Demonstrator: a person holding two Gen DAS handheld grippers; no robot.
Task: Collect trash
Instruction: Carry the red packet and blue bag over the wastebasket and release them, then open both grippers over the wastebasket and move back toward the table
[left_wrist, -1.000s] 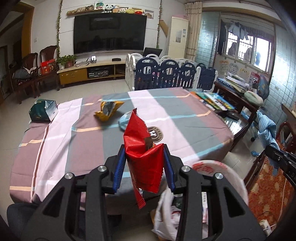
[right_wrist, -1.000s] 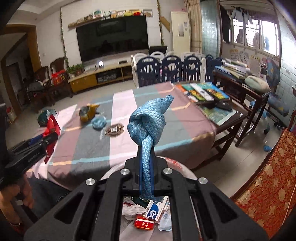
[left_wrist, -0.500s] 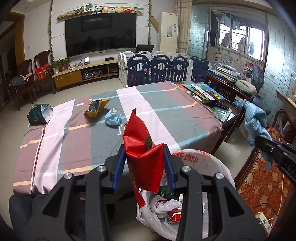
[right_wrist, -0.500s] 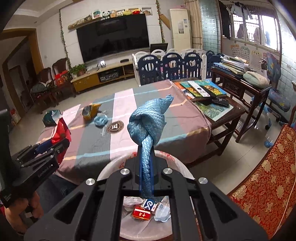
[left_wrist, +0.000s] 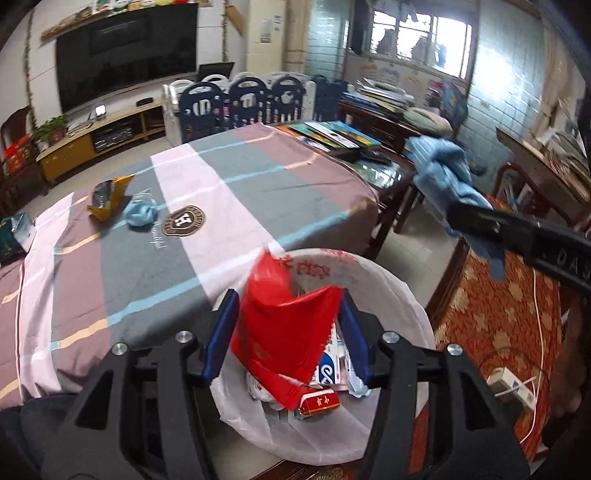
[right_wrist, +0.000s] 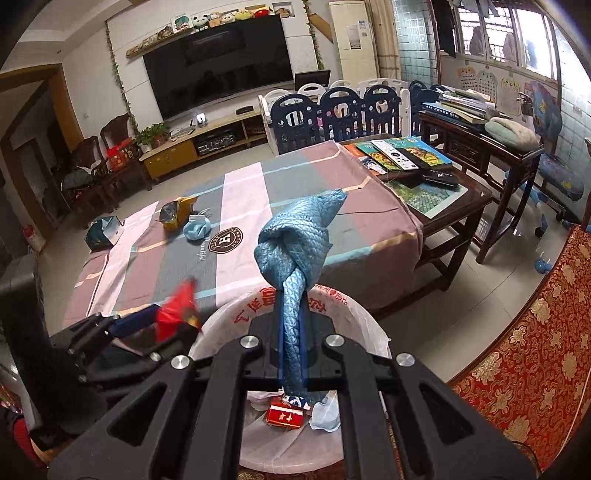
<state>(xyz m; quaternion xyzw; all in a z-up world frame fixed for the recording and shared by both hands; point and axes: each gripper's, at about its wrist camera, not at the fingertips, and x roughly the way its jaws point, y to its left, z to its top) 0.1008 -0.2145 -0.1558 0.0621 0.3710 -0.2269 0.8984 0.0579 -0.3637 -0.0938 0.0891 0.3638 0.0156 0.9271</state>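
Red wrapper (left_wrist: 284, 328); blue quilted cloth (right_wrist: 295, 251); white bin bag (left_wrist: 388, 288) with red print; worktop (left_wrist: 221, 192) cover striped mauve, grey, pink.

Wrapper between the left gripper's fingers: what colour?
Red wrapper, clearest in the left wrist view.

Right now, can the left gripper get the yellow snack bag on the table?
Probably not yet: the left gripper is over the trash bin, the red wrapper between its fingers. The yellow snack bag lies unobstructed.
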